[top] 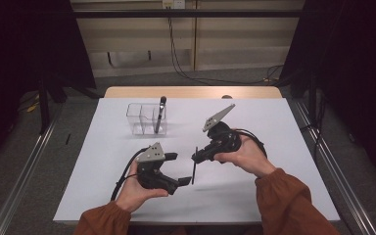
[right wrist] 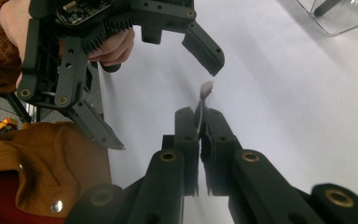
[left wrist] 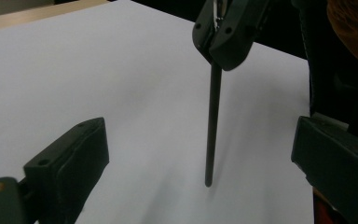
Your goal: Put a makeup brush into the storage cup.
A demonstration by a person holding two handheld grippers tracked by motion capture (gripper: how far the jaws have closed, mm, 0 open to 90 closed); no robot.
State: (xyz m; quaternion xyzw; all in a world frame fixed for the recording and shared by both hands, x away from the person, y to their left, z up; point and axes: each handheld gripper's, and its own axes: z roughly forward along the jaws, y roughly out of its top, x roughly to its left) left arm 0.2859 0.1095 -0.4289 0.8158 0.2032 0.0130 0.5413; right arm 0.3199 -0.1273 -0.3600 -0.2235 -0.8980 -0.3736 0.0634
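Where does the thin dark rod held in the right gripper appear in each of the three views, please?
High view: thin dark rod hangs at centre, below the right gripper.
Left gripper view: upright right of centre, tip near the white table.
Right gripper view: end-on, clamped at centre.
Shared landmark: left gripper.

No text, label, brand, number or sign is legible in any view.

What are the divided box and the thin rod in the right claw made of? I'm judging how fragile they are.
The divided box looks like clear glossy plastic: the table shows through its walls. The thin rod is dark and matte, perhaps plastic or coated metal; its material is hard to tell.
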